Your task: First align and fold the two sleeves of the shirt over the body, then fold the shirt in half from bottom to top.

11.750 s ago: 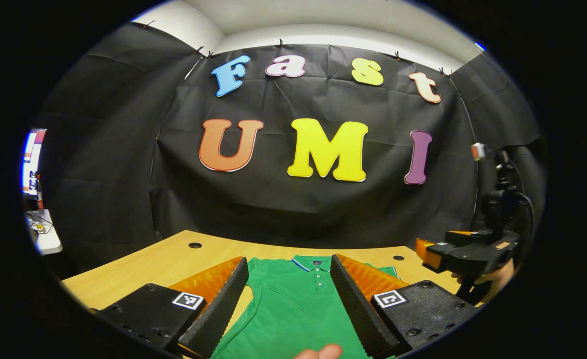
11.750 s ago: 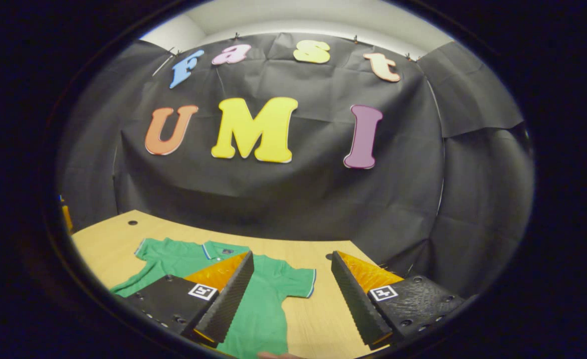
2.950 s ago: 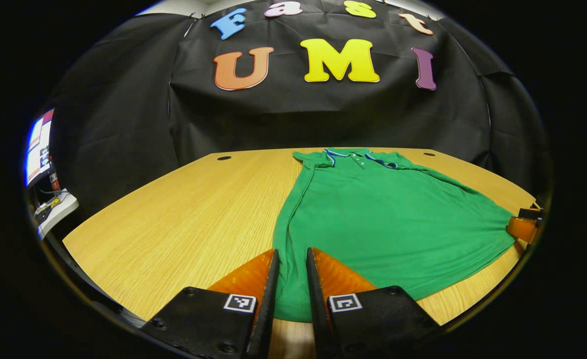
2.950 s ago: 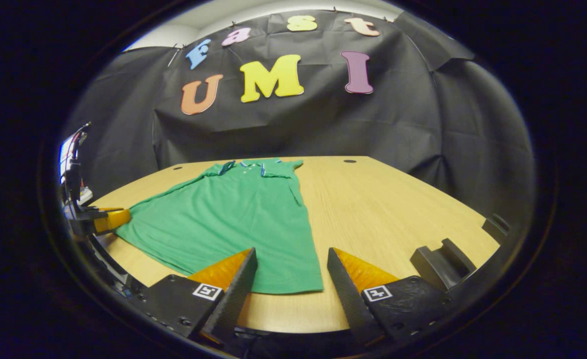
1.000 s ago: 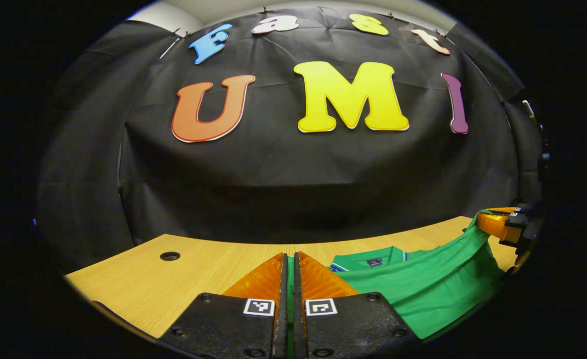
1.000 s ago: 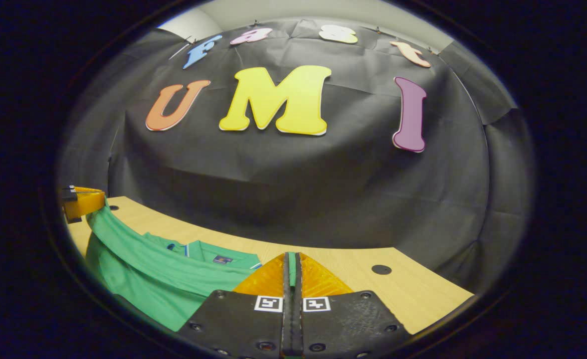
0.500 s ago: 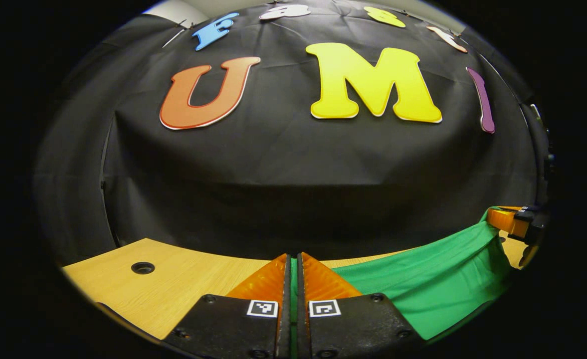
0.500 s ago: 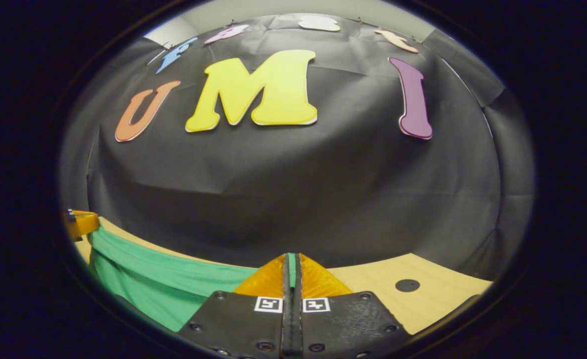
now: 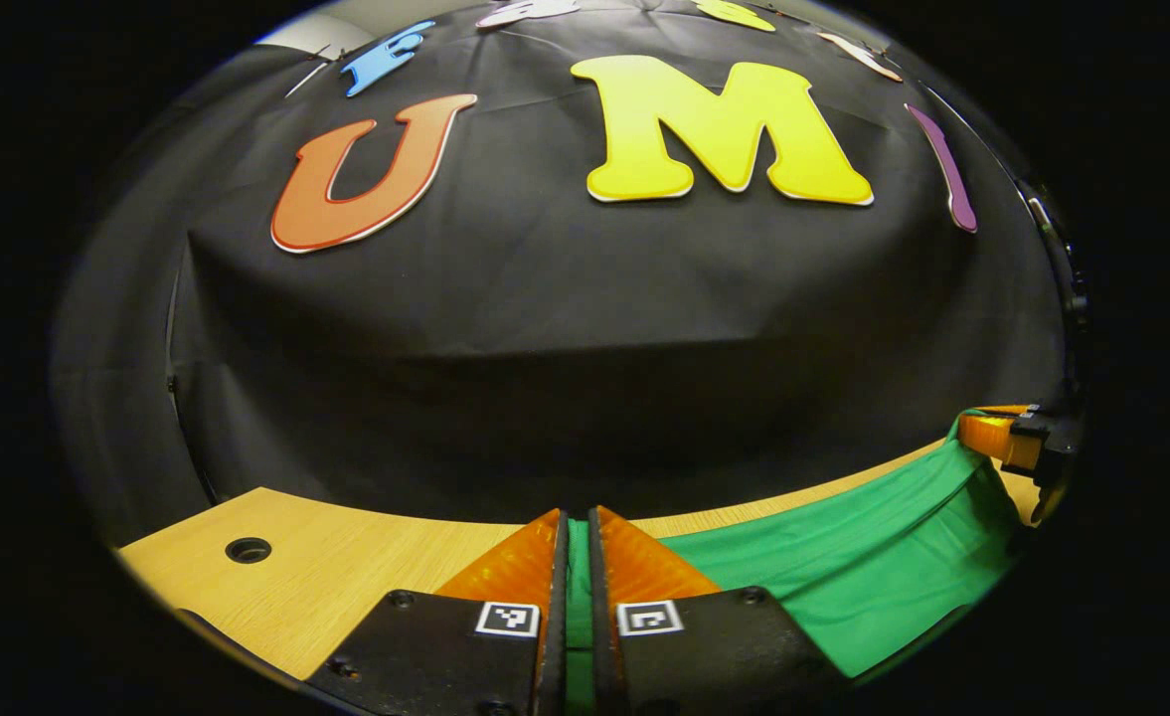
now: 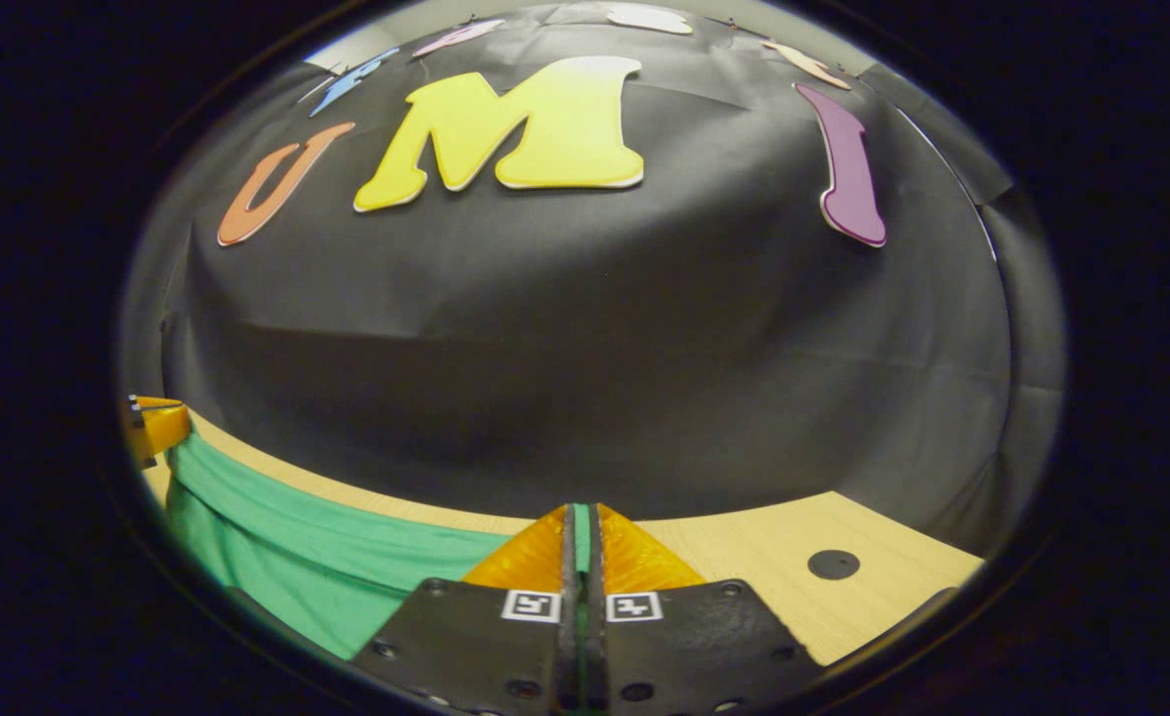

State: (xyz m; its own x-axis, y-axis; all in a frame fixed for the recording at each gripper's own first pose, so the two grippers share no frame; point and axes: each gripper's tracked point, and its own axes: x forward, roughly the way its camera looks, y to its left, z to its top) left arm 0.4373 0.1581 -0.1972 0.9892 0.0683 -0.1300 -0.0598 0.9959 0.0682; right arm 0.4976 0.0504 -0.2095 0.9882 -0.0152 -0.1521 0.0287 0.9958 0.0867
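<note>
The green shirt (image 9: 843, 567) hangs stretched between the two grippers, its bottom hem held up near the back of the wooden table (image 9: 346, 557). My left gripper (image 9: 577, 527) is shut on one hem corner, a strip of green cloth showing between its fingers. In the right gripper view the shirt (image 10: 316, 567) runs off to the left, and my right gripper (image 10: 582, 522) is shut on the other hem corner. Each gripper shows far off in the other's view: the right gripper (image 9: 1007, 438) and the left gripper (image 10: 152, 423). The collar and sleeves are hidden under the raised cloth.
The black booth wall stands close ahead in both views. The table has a round cable hole at its back left (image 9: 248, 549) and another at its back right (image 10: 833, 564).
Both grippers, shut on the hem, have carried it further toward the back wall and slightly lower. The collar seen a second ago is now covered by the lifted cloth.
</note>
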